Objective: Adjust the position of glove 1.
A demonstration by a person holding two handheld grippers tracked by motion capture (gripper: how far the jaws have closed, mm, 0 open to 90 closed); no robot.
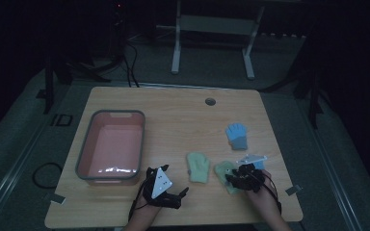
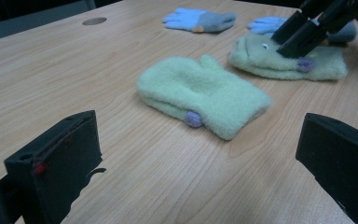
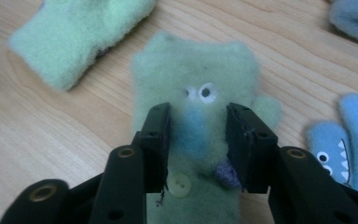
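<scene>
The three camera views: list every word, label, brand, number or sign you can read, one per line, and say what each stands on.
"ID": pale letters on the dark floor, left of the table in the high view; dim, so the reading is uncertain.
No writing can be made out on the green mitten with eyes, the plain green mitten, the blue gloves, the pink tub or either gripper.

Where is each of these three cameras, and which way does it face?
High view: above the person's side, looking down on the table; both forearms show.
Left gripper view: rides the left gripper, facing a green mitten.
Right gripper view: rides the right gripper, jaws astride the eyed green mitten.
Shared: both green mittens.
</scene>
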